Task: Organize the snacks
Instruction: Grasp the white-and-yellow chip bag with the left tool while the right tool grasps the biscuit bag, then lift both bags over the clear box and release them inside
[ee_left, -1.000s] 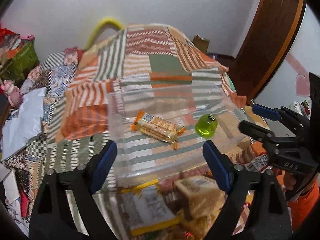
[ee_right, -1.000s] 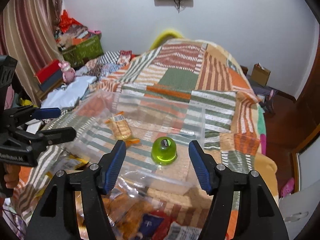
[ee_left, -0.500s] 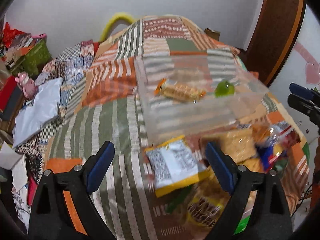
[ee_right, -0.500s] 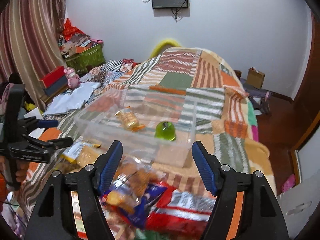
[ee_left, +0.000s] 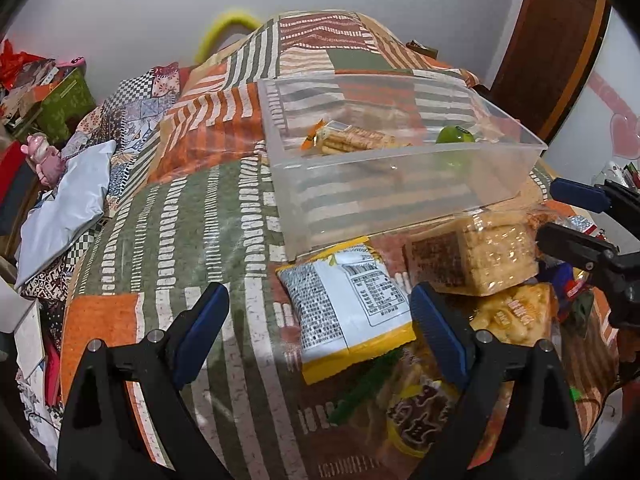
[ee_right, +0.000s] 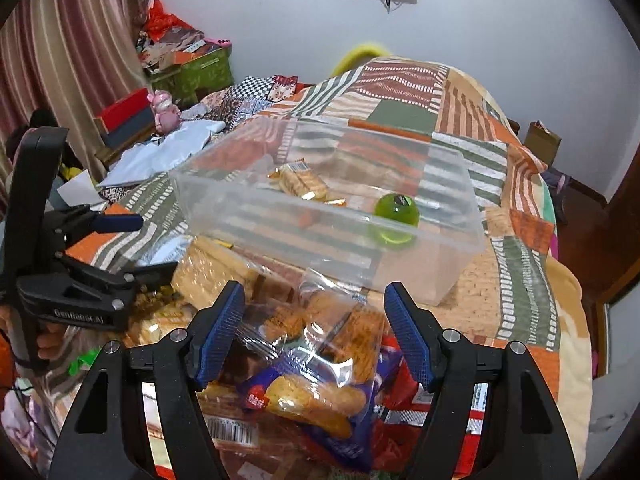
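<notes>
Clear plastic bin (ee_right: 436, 276) sits far of the snack pile, holding a biscuit pack (ee_right: 302, 182) and green jelly cup (ee_right: 396, 210). Both grippers, left (ee_left: 320, 334) and right (ee_right: 312, 332), gape wide, empty. Right should straddle the near clear-wrapped pastry bag (ee_right: 320, 360), pinching its bulk, not loose film.

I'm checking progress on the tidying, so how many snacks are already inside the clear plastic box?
2. An orange-wrapped cracker pack lies toward the left of the clear plastic box, and a green jelly cup sits toward its right. Nothing else shows through the walls.
</notes>
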A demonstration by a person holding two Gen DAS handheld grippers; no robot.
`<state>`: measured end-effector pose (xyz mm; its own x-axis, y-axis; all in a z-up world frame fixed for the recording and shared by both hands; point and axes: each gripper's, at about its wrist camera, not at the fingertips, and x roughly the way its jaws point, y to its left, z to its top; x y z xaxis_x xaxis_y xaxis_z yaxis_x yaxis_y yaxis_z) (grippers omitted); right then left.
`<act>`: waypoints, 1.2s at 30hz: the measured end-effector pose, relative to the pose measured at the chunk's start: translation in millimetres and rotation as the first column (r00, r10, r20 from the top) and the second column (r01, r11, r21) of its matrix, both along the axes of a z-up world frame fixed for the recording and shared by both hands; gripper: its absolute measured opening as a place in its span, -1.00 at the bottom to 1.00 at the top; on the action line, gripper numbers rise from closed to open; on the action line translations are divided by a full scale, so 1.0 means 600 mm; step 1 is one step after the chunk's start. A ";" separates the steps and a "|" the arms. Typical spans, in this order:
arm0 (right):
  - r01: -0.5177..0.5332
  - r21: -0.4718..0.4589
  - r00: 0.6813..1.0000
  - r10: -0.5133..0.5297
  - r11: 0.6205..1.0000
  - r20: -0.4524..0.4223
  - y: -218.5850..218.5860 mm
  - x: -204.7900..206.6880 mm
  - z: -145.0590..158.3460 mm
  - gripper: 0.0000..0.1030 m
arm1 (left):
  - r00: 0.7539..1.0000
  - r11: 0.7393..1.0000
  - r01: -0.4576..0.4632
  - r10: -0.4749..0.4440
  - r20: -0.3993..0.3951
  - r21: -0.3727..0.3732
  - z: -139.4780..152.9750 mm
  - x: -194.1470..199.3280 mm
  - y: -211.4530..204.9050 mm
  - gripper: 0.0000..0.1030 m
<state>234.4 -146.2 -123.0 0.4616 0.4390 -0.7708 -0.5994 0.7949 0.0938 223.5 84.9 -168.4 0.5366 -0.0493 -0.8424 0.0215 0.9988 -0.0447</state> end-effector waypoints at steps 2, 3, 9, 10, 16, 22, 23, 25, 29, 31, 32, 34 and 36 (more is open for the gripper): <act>0.013 0.001 1.000 -0.013 1.000 0.000 -0.012 -0.001 -0.001 0.35 | 1.000 1.000 -0.006 0.006 0.000 -0.004 -0.002 -0.004 0.006 0.81; 0.021 0.001 1.000 -0.021 1.000 -0.002 -0.019 0.000 -0.001 0.35 | 1.000 1.000 -0.010 0.010 -0.002 -0.012 -0.003 -0.006 0.010 0.81; 0.062 0.031 0.997 -0.060 0.998 -0.050 -0.066 0.005 -0.003 0.45 | 1.000 0.999 -0.014 0.013 -0.015 -0.047 -0.004 -0.017 0.027 0.80; 0.069 0.039 0.996 -0.066 0.997 -0.062 -0.070 0.007 -0.002 0.45 | 1.000 0.999 -0.014 0.013 -0.015 -0.050 -0.005 -0.017 0.026 0.80; 0.067 0.089 0.995 -0.060 0.994 -0.078 -0.061 0.002 0.010 0.45 | 1.000 1.000 0.003 -0.003 -0.016 -0.018 -0.012 0.001 0.006 0.80; 0.018 0.103 0.999 -0.014 0.994 -0.036 -0.012 -0.007 0.028 0.45 | 0.999 0.998 -0.005 0.002 -0.043 -0.062 -0.036 0.021 0.003 0.28; 0.011 0.106 0.999 -0.007 0.994 -0.036 -0.005 -0.006 0.030 0.45 | 0.999 0.997 -0.007 0.003 -0.045 -0.076 -0.038 0.022 0.005 0.20; -0.003 0.113 0.999 0.007 0.994 -0.036 0.011 -0.005 0.033 0.45 | 0.999 0.996 -0.009 0.006 -0.042 -0.084 -0.040 0.020 0.009 0.09; -0.021 0.102 0.999 0.025 0.995 -0.034 0.042 -0.007 0.031 0.45 | 1.000 0.997 -0.007 0.005 -0.023 -0.078 -0.032 0.001 0.016 0.07; -0.027 0.092 0.998 0.031 0.995 -0.046 0.059 -0.007 0.026 0.45 | 1.000 0.998 -0.009 0.009 -0.006 -0.068 -0.025 -0.014 0.021 0.06; -0.027 0.086 0.998 0.032 0.996 -0.055 0.067 -0.006 0.022 0.45 | 1.000 0.998 -0.010 0.010 0.005 -0.065 -0.020 -0.022 0.024 0.06; -0.024 0.076 0.997 0.030 0.997 -0.072 0.079 -0.003 0.015 0.45 | 1.000 0.998 -0.009 0.010 0.025 -0.065 -0.010 -0.035 0.031 0.06; -0.015 0.055 0.996 0.020 0.998 -0.084 0.090 0.001 0.006 0.45 | 0.999 0.998 -0.009 0.012 0.043 -0.067 0.000 -0.048 0.038 0.06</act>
